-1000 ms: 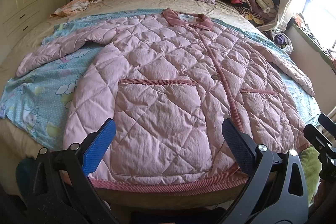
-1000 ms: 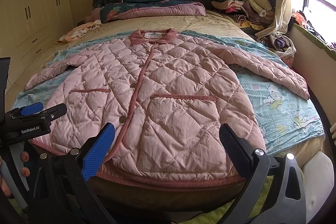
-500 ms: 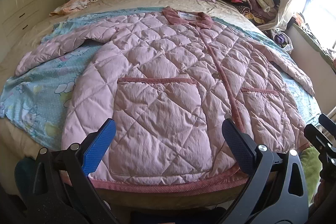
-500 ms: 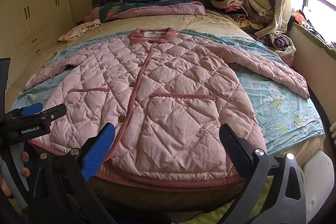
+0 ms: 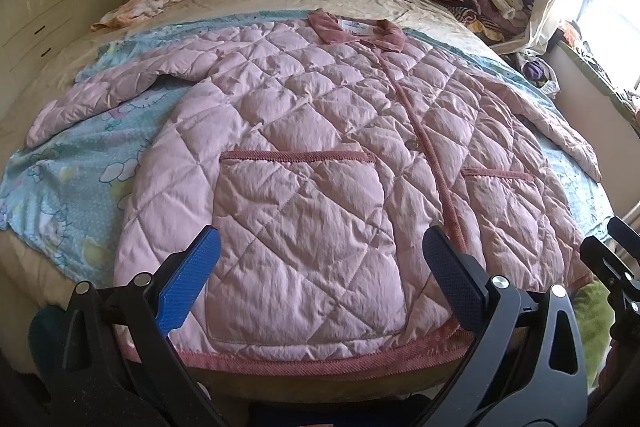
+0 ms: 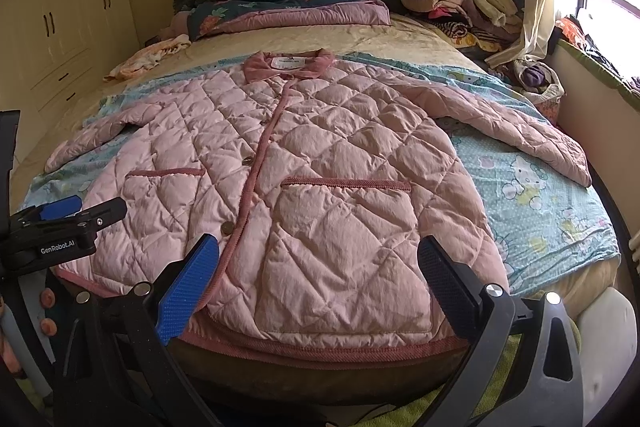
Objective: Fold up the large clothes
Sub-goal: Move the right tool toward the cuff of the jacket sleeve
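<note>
Bed (image 5: 280, 7) beige, rumpled | coat (image 5: 320, 155) pink, diamond-quilted, flat | my left hand-held gripper (image 5: 316, 279) apart | right hand-held gripper (image 6: 316, 279) apart, both empty

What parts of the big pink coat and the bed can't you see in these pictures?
- The words on the collar label: too small to read in either view.
- The back of the pink coat: it lies face up on the bed, so it is hidden in both views.
- The hem corners: in each view, the open left gripper and open right gripper fingers cover them.
- The pile of clothes: too jumbled to tell apart.
</note>
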The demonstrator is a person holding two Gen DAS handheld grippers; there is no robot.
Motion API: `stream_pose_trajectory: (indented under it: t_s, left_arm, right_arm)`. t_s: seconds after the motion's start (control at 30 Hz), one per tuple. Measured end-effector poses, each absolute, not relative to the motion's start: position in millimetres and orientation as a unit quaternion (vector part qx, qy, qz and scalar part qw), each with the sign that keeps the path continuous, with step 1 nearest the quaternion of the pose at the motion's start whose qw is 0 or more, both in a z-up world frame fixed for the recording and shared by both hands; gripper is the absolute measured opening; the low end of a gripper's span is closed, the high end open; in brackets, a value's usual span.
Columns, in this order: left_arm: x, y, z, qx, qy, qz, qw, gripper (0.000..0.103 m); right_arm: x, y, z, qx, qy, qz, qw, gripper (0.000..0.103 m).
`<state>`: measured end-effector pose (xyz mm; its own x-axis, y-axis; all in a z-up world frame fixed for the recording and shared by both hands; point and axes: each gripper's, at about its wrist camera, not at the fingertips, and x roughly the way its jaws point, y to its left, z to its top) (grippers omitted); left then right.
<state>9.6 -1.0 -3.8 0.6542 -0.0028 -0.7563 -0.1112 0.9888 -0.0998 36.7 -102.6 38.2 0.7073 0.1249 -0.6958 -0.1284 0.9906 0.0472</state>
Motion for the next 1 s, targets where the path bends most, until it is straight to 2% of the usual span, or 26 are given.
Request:
stream_pose_trajectory:
  t_s: [1.0]
  left_arm:
    - [131.2, 1.0, 45.7, -0.096, 0.406, 0.025, 0.908, 0.095]
  right_arm:
    - [166.6, -122.6, 85.4, 0.038, 0.360, 0.053, 0.931, 0.099]
